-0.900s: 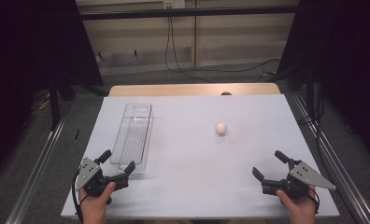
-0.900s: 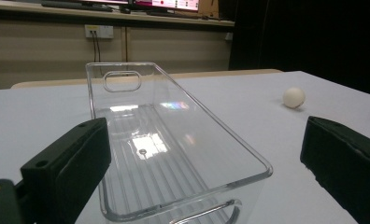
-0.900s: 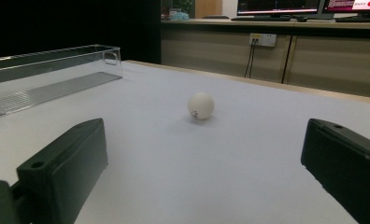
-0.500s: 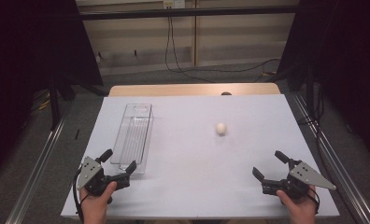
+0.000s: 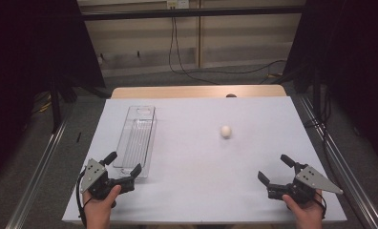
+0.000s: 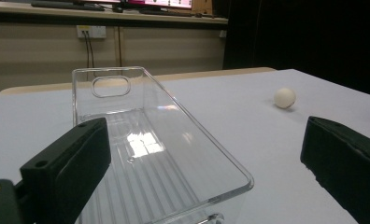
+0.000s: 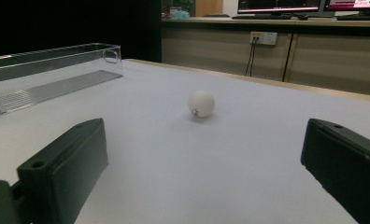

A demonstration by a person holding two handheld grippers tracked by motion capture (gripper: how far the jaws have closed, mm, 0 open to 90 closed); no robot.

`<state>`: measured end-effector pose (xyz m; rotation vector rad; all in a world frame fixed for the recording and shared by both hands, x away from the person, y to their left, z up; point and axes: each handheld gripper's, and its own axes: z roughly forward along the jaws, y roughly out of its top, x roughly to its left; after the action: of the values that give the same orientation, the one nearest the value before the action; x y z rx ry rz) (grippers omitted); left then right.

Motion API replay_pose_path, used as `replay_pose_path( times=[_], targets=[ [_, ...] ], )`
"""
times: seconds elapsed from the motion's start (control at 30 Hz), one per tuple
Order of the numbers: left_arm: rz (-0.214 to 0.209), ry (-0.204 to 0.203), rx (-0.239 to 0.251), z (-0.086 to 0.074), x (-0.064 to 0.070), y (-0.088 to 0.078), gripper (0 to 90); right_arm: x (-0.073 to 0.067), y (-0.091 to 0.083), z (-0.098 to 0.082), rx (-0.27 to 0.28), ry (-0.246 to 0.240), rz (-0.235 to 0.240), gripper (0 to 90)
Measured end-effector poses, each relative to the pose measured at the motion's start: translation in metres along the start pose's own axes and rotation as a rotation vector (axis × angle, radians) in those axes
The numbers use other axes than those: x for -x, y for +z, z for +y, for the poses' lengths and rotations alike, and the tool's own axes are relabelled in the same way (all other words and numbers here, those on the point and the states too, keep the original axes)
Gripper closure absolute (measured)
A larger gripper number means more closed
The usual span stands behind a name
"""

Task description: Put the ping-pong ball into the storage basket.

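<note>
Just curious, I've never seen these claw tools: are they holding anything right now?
No, nothing is held. The left gripper and right gripper are both open and empty; the ball and clear tray sit untouched on the table.

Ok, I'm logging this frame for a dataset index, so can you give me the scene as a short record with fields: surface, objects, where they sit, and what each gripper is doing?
surface: white table
container: clear plastic bin, empty, left side of the table, long axis running away from the person
ball: small white ball, loose on the table right of the bin, apart from it
left gripper: jaws open, holding nothing, at the bin's near end
right gripper: jaws open, holding nothing, near edge, ball ahead of it
</note>
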<state>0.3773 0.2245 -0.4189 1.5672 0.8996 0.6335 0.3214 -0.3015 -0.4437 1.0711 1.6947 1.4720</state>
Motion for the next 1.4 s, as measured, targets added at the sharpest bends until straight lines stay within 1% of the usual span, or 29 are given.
replay_pose_path(
  times=[0.03, 0.07, 0.1, 0.13, 0.17, 0.2, 0.23, 0.27, 0.3, 0.33, 0.4, 0.43, 0.47, 0.53, 0.57, 0.63, 0.67, 0.73, 0.77, 0.8, 0.9, 0.93, 0.97, 1.03, 1.1, 1.2, 1.33, 1.4],
  targets=[
    [-0.004, -0.003, 0.004, 0.002, 0.001, 0.001, 1.8, 0.000, 0.000, 0.000, 0.003, 0.000, 0.000, 0.1],
    [-0.005, -0.015, 0.008, 0.002, 0.003, 0.002, 1.8, 0.000, 0.000, 0.000, 0.005, -0.003, -0.003, 0.1],
    [-0.005, -0.015, 0.008, 0.002, 0.003, 0.002, 1.8, 0.000, 0.000, 0.000, 0.005, -0.003, -0.003, 0.1],
    [-0.009, -0.001, -0.004, 0.003, 0.002, 0.002, 1.8, 0.000, -0.001, 0.000, 0.003, -0.003, -0.002, 0.1],
    [-0.003, -0.009, 0.000, 0.003, 0.004, 0.003, 1.8, 0.000, -0.001, 0.000, 0.003, -0.003, -0.002, 0.1],
    [-0.009, 0.008, -0.013, 0.004, 0.005, 0.004, 1.8, 0.000, -0.001, 0.000, 0.002, -0.001, -0.009, 0.1],
    [-0.015, 0.000, -0.008, 0.005, 0.007, 0.005, 1.8, 0.001, -0.001, 0.000, 0.000, 0.000, -0.008, 0.1],
    [-0.020, 0.008, -0.008, 0.005, 0.007, 0.005, 1.9, 0.001, -0.001, 0.000, 0.001, 0.002, -0.008, 0.2],
    [-0.018, -0.004, -0.006, 0.005, 0.009, 0.006, 1.8, 0.001, -0.002, 0.000, 0.002, 0.003, -0.004, 0.2],
    [-0.017, 0.008, -0.018, 0.006, 0.008, 0.007, 1.8, 0.001, -0.001, 0.000, 0.009, 0.007, -0.013, 0.2],
    [-0.019, 0.002, -0.015, 0.007, 0.010, 0.009, 1.8, 0.001, -0.002, 0.000, 0.009, 0.008, -0.013, 0.2],
    [-0.030, 0.003, -0.017, 0.008, 0.011, 0.011, 1.8, 0.001, -0.002, 0.000, 0.009, 0.007, -0.011, 0.2],
    [-0.027, -0.002, -0.010, 0.009, 0.013, 0.012, 1.8, 0.001, -0.002, 0.000, 0.008, 0.008, -0.010, 0.2],
    [-0.039, 0.013, -0.026, 0.010, 0.014, 0.015, 1.8, 0.001, -0.002, 0.000, 0.007, 0.009, -0.014, 0.3],
    [-0.046, 0.007, -0.021, 0.009, 0.016, 0.017, 1.8, 0.001, -0.002, 0.000, 0.007, 0.009, -0.013, 0.2],
    [-0.049, 0.005, -0.031, 0.010, 0.019, 0.019, 1.8, 0.001, -0.001, 0.000, 0.005, 0.010, -0.009, 0.3],
    [-0.049, 0.001, -0.027, 0.010, 0.020, 0.020, 1.8, 0.001, -0.001, 0.000, 0.001, -0.001, -0.001, 0.3],
    [-0.056, 0.006, -0.028, 0.010, 0.021, 0.022, 1.8, 0.001, -0.001, 0.000, 0.002, -0.003, 0.000, 0.3],
    [-0.059, 0.001, -0.024, 0.011, 0.023, 0.022, 1.8, 0.000, -0.001, 0.000, 0.003, -0.002, 0.001, 0.3],
    [-0.063, 0.009, -0.027, 0.011, 0.023, 0.023, 1.8, 0.000, -0.001, 0.000, 0.003, -0.002, 0.000, 0.3],
    [-0.066, 0.002, -0.026, 0.012, 0.026, 0.026, 1.8, 0.000, -0.001, 0.000, 0.004, -0.002, 0.001, 0.4],
    [-0.075, -0.001, -0.025, 0.013, 0.027, 0.027, 1.8, 0.000, -0.001, 0.000, 0.003, -0.003, 0.003, 0.4],
    [-0.068, 0.005, -0.028, 0.013, 0.027, 0.028, 1.8, 0.000, -0.001, 0.000, 0.003, -0.005, 0.004, 0.4],
    [-0.076, 0.004, -0.020, 0.014, 0.028, 0.029, 1.7, 0.000, -0.001, 0.000, 0.002, -0.005, 0.005, 0.4],
    [-0.091, -0.010, -0.020, 0.016, 0.032, 0.032, 1.5, 0.000, -0.001, 0.000, 0.001, -0.004, 0.011, 0.4],
    [-0.087, 0.003, -0.028, 0.017, 0.035, 0.036, 1.4, 0.000, -0.001, 0.001, 0.001, -0.005, 0.011, 0.4],
    [-0.104, -0.006, -0.033, 0.016, 0.039, 0.040, 1.4, 0.000, -0.001, 0.001, 0.002, -0.005, 0.010, 0.5],
    [-0.100, -0.004, -0.035, 0.017, 0.042, 0.043, 1.4, 0.000, -0.001, 0.001, 0.005, -0.010, 0.009, 0.5]
  ],
)
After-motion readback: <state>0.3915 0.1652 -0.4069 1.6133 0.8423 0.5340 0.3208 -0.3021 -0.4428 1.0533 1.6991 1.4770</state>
